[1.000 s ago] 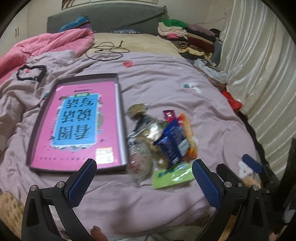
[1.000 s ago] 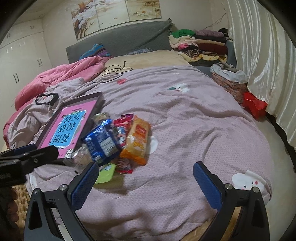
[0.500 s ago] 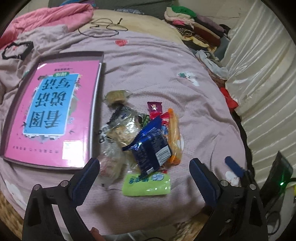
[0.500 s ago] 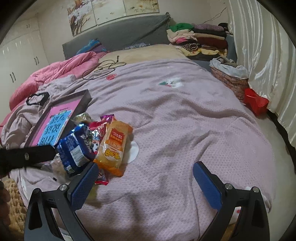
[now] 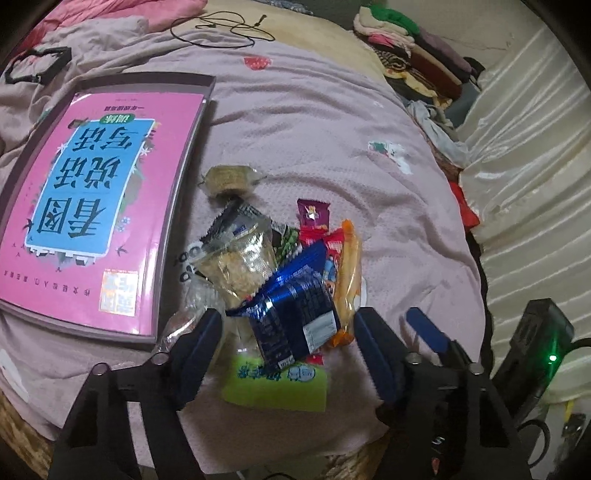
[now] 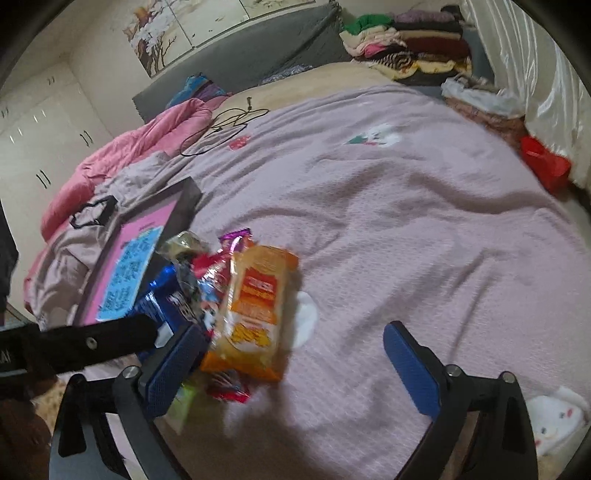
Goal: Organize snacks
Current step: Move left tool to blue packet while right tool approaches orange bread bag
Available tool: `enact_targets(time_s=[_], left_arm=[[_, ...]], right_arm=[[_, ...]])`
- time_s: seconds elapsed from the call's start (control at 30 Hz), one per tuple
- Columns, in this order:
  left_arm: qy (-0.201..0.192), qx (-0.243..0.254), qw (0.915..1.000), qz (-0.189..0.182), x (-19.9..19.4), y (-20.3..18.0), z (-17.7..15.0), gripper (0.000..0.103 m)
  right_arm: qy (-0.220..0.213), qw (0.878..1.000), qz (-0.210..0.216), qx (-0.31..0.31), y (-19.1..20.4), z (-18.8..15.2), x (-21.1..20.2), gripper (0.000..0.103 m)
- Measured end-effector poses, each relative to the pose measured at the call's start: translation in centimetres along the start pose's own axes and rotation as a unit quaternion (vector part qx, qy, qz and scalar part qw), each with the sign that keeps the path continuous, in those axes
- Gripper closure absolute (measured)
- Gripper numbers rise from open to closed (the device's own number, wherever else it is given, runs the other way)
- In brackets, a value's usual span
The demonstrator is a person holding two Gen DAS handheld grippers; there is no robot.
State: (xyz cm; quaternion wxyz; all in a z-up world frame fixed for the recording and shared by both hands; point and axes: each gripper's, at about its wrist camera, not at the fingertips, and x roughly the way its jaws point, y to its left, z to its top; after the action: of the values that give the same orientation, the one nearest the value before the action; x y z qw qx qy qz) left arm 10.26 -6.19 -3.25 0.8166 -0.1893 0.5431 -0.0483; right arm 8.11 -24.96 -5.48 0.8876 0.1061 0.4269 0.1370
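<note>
A heap of snack packets lies on the lilac bedspread point(image 5: 332, 129): a blue packet point(image 5: 295, 317) on top, a green one point(image 5: 273, 384) under it, an orange one point(image 5: 347, 266) and a clear one point(image 5: 240, 262). My left gripper point(image 5: 288, 343) straddles the blue packet, jaws closing, pads apart from it. In the right wrist view the orange packet point(image 6: 255, 306) lies just inside the left finger of my right gripper point(image 6: 291, 365), whose jaws stand wide and are closing slightly. A grey tray point(image 5: 168, 240) holding a pink book point(image 5: 92, 184) sits left of the heap.
A wrapped round cake point(image 5: 227, 177) and a small purple packet point(image 5: 313, 214) lie behind the heap. A black cable point(image 5: 221, 29) and pink quilt point(image 6: 122, 162) are further back, folded clothes point(image 6: 410, 44) and a curtain point(image 5: 535, 166) to the right. The bed edge is near.
Both grippers have come down and closer to the heap. The left jaws have narrowed around the blue packet. The right gripper has drawn up to the orange packet.
</note>
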Motion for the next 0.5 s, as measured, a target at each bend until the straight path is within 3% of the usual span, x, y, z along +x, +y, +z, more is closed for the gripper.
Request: enact_targets(time_s=[0.1, 0.2, 0.33, 0.5], left_arm=[[0.005, 0.001, 1.0, -0.001, 0.3, 0.0, 0.3, 0.04], [0.009, -0.001, 1.0, 0.0, 0.6, 0.1, 0.3, 0.045], [0.012, 0.003, 0.9999, 0.0, 0.9, 0.0, 0.2, 0.052], [0.027, -0.007, 0.9996, 0.007, 1.8, -0.2, 0.1, 0.053]], right_arm=[[0.014, 1.0, 0.008, -0.008, 0.4, 0.3, 1.1, 0.028], [0.03, 0.999, 0.016, -0.014, 0.6, 0.5, 2.0, 0.038], [0.037, 0.999, 0.018, -0.025, 0.4, 0.1, 2.4, 0.047], [0.044, 0.997, 0.017, -0.06, 1.4, 0.0, 3.2, 0.056]])
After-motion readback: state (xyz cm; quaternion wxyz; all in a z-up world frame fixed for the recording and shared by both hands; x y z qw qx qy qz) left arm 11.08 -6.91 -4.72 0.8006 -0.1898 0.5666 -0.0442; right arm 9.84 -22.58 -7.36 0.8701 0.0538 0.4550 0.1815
